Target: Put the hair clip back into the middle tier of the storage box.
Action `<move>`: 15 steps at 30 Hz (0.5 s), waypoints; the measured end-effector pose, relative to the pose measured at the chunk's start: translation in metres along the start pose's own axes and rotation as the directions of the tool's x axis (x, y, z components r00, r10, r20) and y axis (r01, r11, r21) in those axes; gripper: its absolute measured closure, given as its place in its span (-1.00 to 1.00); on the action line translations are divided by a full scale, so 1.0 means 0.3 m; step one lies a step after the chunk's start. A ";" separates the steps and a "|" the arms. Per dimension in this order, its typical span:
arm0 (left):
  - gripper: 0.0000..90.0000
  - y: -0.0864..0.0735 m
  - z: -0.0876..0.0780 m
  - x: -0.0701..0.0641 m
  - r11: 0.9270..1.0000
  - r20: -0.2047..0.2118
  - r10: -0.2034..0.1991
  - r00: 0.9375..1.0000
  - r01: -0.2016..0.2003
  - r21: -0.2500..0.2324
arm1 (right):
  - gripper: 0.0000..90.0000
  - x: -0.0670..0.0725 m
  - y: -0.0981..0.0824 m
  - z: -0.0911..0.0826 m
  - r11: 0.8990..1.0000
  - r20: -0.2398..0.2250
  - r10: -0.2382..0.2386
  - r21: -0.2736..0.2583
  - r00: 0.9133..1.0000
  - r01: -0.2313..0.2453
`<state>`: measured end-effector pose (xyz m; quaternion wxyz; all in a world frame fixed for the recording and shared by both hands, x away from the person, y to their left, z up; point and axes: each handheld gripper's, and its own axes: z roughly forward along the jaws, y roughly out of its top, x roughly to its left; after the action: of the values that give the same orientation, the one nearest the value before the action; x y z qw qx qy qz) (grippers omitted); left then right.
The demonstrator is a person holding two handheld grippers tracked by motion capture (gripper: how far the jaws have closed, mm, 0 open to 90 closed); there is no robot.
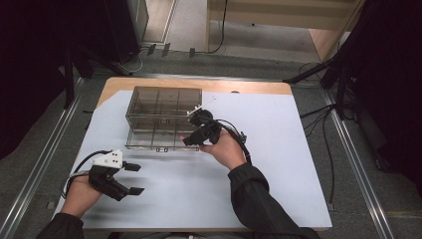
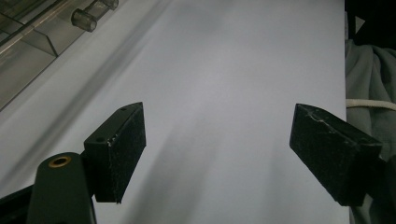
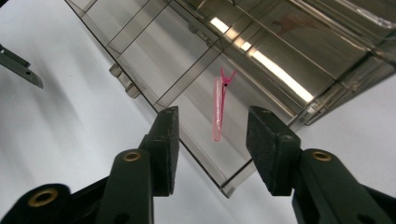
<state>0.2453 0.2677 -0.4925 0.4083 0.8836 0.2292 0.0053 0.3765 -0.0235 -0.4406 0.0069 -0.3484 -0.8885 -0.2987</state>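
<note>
High view: the right gripper (image 1: pixel 191 130) reaches over the smoky clear-plastic compartment box (image 1: pixel 149 102); the left gripper (image 1: pixel 135 178) rests on the white-covered worktop (image 1: pixel 278 149), jaws wide, empty. Right gripper view: jaws half-open, empty, the thin pink clip (image 3: pixel 218 109) lying beyond them in the corner compartment.

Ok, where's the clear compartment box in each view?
High view: the clear compartment box sits at centre, on the far part of the white sheet.
Left gripper view: clear compartment box in the top left corner.
Right gripper view: clear compartment box across the top, holding a pink clip.
Shared landmark: the white sheet beneath it.
</note>
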 end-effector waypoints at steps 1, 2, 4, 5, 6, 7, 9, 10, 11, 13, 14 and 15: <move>-0.56 0.001 0.001 0.001 1.000 -0.002 0.000 1.000 0.000 -0.001 | 0.22 0.000 0.000 0.000 1.000 0.000 0.000 0.000 1.000 0.000; -0.56 0.003 0.001 0.003 1.000 -0.002 0.004 1.000 -0.004 0.001 | 0.22 -0.002 -0.002 -0.002 1.000 0.001 0.000 -0.002 1.000 0.000; -0.56 0.006 0.003 0.004 1.000 -0.001 0.003 1.000 -0.003 0.000 | 0.17 -0.007 -0.010 -0.009 1.000 -0.005 0.003 -0.010 1.000 -0.003; -0.56 0.007 0.004 0.005 1.000 -0.002 0.003 1.000 -0.003 0.000 | 0.17 -0.008 -0.013 -0.013 1.000 -0.006 0.002 -0.011 1.000 -0.002; -0.56 0.010 0.006 0.009 1.000 -0.001 0.010 1.000 -0.010 0.003 | 0.14 -0.013 -0.020 -0.019 1.000 -0.008 0.002 -0.020 1.000 -0.002; -0.56 0.010 0.006 0.009 1.000 -0.001 0.010 1.000 -0.010 0.003 | 0.14 -0.013 -0.020 -0.019 1.000 -0.008 0.002 -0.020 1.000 -0.002; -0.56 0.012 0.011 0.010 1.000 -0.002 0.005 1.000 -0.005 0.001 | 0.09 -0.019 -0.026 -0.026 1.000 -0.007 -0.004 -0.026 1.000 0.004; -0.56 0.014 0.010 0.012 1.000 -0.001 0.007 1.000 -0.007 0.010 | 0.07 -0.020 -0.030 -0.029 1.000 -0.008 -0.003 -0.029 1.000 0.003; -0.56 0.016 0.011 0.013 1.000 -0.005 0.009 1.000 -0.009 0.010 | 0.04 -0.022 -0.032 -0.032 1.000 -0.006 -0.004 -0.029 1.000 0.004; -0.56 0.018 0.013 0.014 1.000 -0.005 0.009 1.000 -0.009 0.005 | -0.03 -0.026 -0.037 -0.038 0.999 -0.003 -0.005 -0.033 1.000 0.005; -0.56 0.020 0.013 0.016 1.000 -0.002 0.013 1.000 -0.013 0.011 | -0.05 -0.028 -0.039 -0.040 0.999 -0.003 -0.009 -0.037 1.000 0.009; -0.56 0.021 0.014 0.017 1.000 -0.003 0.013 1.000 -0.013 0.013 | -0.08 -0.031 -0.044 -0.046 0.999 -0.002 -0.009 -0.039 1.000 0.009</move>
<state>0.2532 0.2631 -0.4916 0.4022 0.8877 0.2239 0.0077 0.3728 -0.0442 -0.4382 -0.0004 -0.3440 -0.8840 -0.3166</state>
